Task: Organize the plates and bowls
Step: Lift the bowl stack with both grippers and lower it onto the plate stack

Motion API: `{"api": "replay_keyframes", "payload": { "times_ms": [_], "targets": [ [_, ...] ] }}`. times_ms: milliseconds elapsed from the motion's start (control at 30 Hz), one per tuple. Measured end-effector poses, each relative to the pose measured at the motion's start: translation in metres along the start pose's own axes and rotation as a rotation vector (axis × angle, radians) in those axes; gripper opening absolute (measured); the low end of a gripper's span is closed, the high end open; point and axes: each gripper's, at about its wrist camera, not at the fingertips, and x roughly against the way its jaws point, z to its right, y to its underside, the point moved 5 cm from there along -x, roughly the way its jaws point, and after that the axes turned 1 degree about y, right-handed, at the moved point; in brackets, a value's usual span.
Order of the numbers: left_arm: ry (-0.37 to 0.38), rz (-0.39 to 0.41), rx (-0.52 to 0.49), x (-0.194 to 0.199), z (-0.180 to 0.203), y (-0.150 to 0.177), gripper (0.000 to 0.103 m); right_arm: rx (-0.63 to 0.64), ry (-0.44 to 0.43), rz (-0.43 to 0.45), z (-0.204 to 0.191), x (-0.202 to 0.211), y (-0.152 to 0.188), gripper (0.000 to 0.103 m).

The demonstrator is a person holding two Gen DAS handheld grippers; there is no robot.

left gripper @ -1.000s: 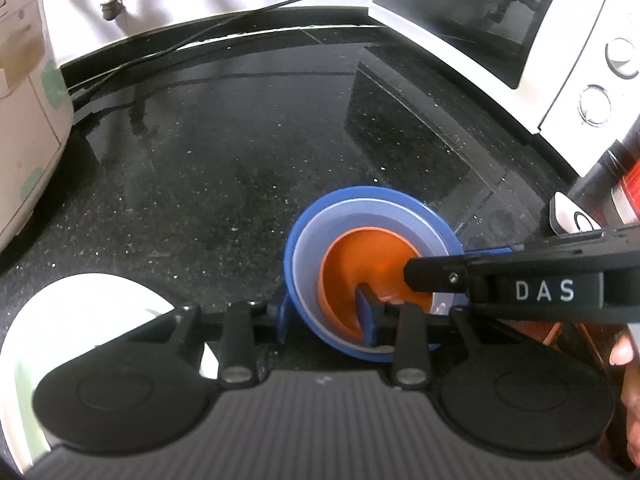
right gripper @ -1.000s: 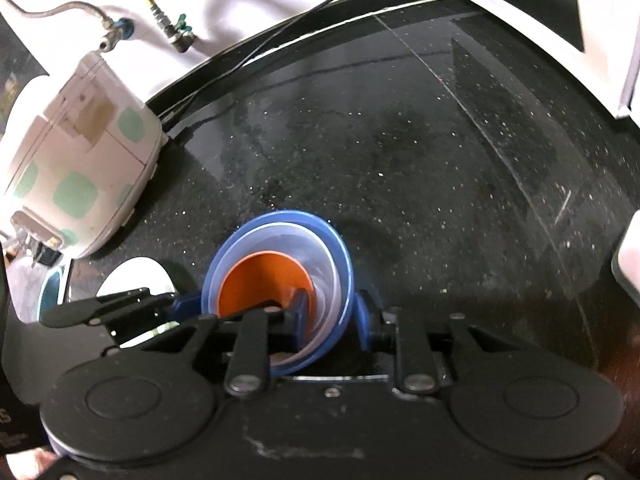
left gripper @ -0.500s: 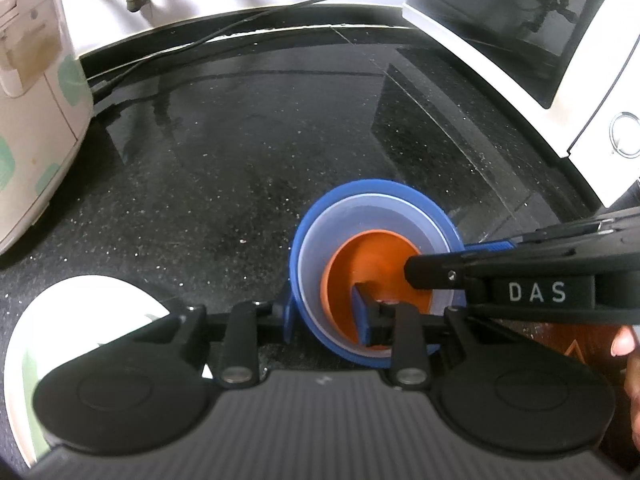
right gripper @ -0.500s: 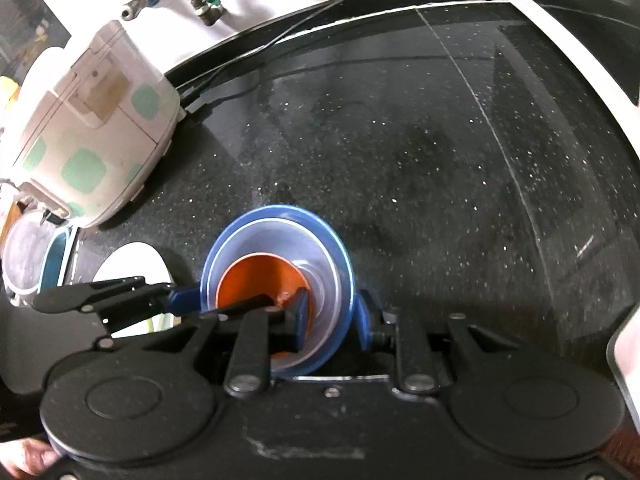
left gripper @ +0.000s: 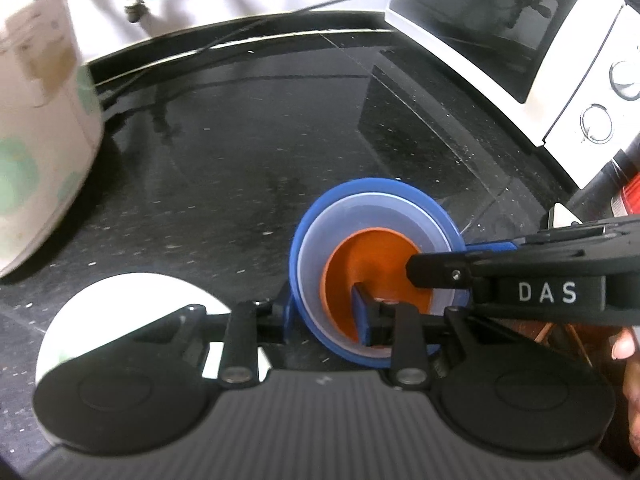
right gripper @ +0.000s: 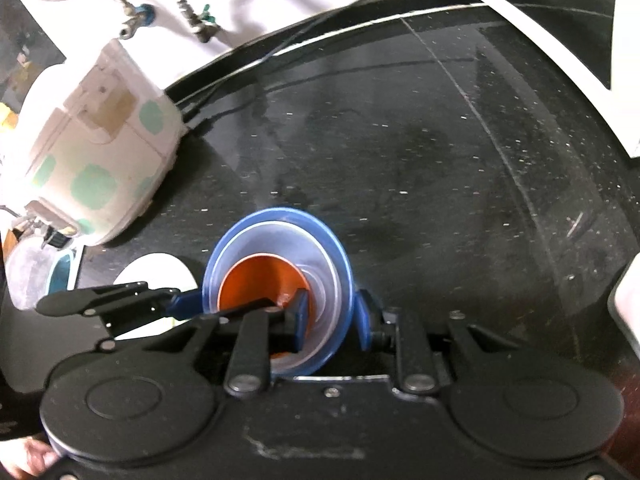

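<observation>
Three nested bowls hang just above the black counter: a blue outer bowl (left gripper: 316,216), a pale translucent one (left gripper: 360,210) and an orange inner one (left gripper: 372,256). My left gripper (left gripper: 324,316) is shut on the stack's near-left rim, one pad inside the orange bowl and one outside the blue wall. My right gripper (right gripper: 332,316) is shut on the opposite rim of the blue bowl (right gripper: 280,216) in the same way. Each gripper shows in the other's view: the right gripper (left gripper: 452,260) reaches in from the right and the left gripper (right gripper: 176,300) from the left. A white plate (left gripper: 120,300) lies on the counter at the left.
A white rice cooker with green spots (right gripper: 100,160) stands at the back left with cords behind it. A white microwave (left gripper: 520,40) lines the right side. The plate (right gripper: 160,272) and a teal-rimmed container (right gripper: 60,276) sit below the cooker. A hand (left gripper: 628,352) shows at the right edge.
Both grippers have risen a little with the bowl stack still clamped between them, and the counter looks farther away. The grip on the rims is unchanged.
</observation>
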Motion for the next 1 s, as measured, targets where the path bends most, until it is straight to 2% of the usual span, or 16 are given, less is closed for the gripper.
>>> {"api": "replay_keyframes", "payload": {
  "times_ms": [233,500,767,1000],
  "targets": [
    [-0.044,0.024,0.024,0.037,-0.041,0.018,0.028,0.025,-0.046,0.002,-0.052,0.003,0.01,0.025],
    [-0.099,0.019,0.067,0.065,-0.085,0.048,0.028,0.08,-0.095,-0.038,-0.111,-0.007,0.029,0.025],
    [-0.124,-0.019,0.095,0.065,-0.113,0.071,0.028,0.104,-0.113,-0.117,-0.144,-0.033,0.044,0.025],
    [-0.124,-0.037,0.114,0.057,-0.125,0.073,0.028,0.12,-0.109,-0.151,-0.152,-0.044,0.05,0.025]
  ]
}}
